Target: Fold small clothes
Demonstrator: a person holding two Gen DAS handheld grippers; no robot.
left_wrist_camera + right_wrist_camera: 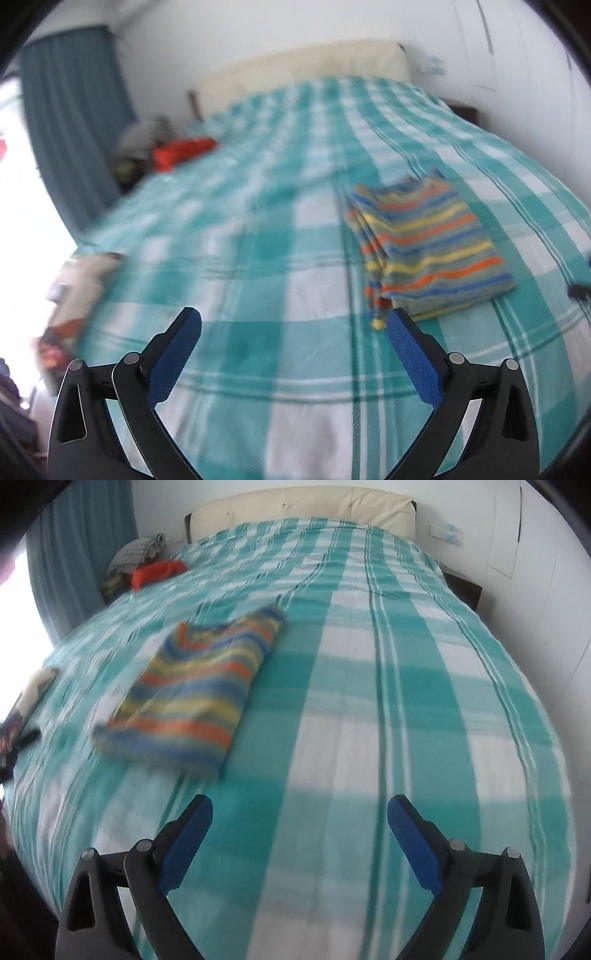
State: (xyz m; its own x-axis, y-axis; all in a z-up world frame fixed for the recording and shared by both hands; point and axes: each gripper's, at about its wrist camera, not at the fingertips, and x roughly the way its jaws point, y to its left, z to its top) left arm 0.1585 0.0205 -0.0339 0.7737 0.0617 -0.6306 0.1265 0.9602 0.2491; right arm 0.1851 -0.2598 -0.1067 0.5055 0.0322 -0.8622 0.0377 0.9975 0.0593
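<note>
A: Biggest first. We see the bed (pixel 369 686) under its teal check cover, and the striped garment (pixel 201 686) lies on it already folded into a flat rectangle, left of centre in the right wrist view.

B: In the left wrist view we have the same striped garment (pixel 432 251) up and to the right, just past the right fingertip. Stacked edges face left.

A: Risk one, we judge: if we drag that stack, the cover bunches and the layers slide open. Soft on soft.

B: Other clothes? We see a pile at the far left edge (pixel 144 563), grey and orange, well apart from the stack. Another printed piece (pixel 79 291) sits at the near left edge, blurred.

A: Risk two: reaching over, we could clip the folded one with a finger.

B: Grippers. Left gripper (pixel 291 328), fingers spread wide, nothing between them.

A: Right gripper (pixel 299 814) likewise, fingers apart, holding nothing, above bare cover.

B: Both views are blurred, so fine edges are hard to tell.
</note>
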